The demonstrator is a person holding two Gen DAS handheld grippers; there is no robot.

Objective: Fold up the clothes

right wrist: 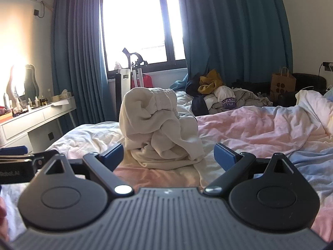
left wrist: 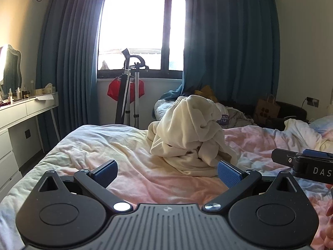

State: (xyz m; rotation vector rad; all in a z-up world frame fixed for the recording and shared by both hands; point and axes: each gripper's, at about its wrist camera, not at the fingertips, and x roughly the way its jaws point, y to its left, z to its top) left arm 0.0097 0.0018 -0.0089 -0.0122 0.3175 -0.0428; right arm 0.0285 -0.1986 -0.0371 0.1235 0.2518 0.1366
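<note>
Left gripper: jaws spread wide, nothing between the blue pads, held low over the near part of the bed. Right gripper: same, jaws wide apart, empty, also low over the bed's near edge. The two sit side by side; the left view catches the right gripper at its right edge, and the right view catches the left gripper at its left edge.

Task item: cream garment, crumpled into an upright heap, elastic waistband on top in the right wrist view, so likely sweatpants. It sits mid-bed on the pink-and-white duvet, toward the far edge, ahead of both grippers and touching neither. In the left view it's ahead and slightly right of centre; in the right view it's ahead and slightly left.

More laundry: mixed clothes pile at the bed's far right edge under the blue curtain, with a mustard piece on top and a white one with purple lettering. Well apart from the cream heap.

Off the bed: white dressing table along the left side with bottles and a mirror; garment steamer stand below the window with something red behind it; brown paper bag at far right. A bit of a hand shows at the lower right edge of the left view.
</note>
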